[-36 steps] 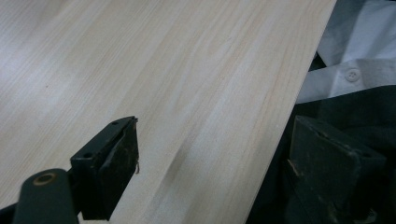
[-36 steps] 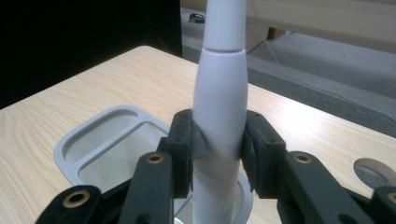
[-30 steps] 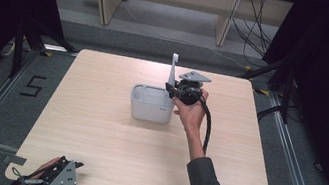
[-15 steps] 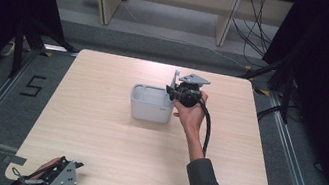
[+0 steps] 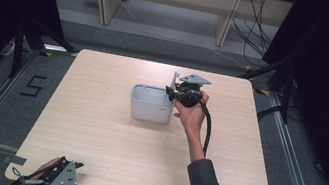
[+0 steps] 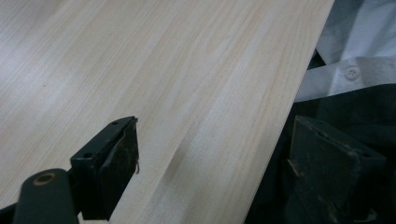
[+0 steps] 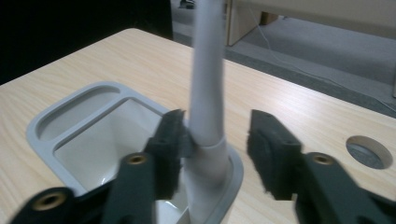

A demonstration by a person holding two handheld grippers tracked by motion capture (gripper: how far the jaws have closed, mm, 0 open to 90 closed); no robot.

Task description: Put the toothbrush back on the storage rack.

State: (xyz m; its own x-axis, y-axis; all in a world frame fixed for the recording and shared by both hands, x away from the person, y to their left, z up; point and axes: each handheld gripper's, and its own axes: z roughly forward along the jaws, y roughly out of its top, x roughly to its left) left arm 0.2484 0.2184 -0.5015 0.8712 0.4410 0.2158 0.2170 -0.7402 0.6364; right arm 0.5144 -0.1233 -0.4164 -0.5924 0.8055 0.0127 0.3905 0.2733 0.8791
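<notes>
White stick set into the grey tub, tongs letting go

On the bench (image 5: 94, 136) the grey tub (image 5: 150, 104) holds a white stick (image 7: 205, 93) upright in its corner; the placing looks done, only withdrawal left. Right tongs (image 7: 215, 144) stand spread around the stick, one jaw touching it; left tongs (image 6: 210, 168) hang spread at the bench's near edge
</notes>
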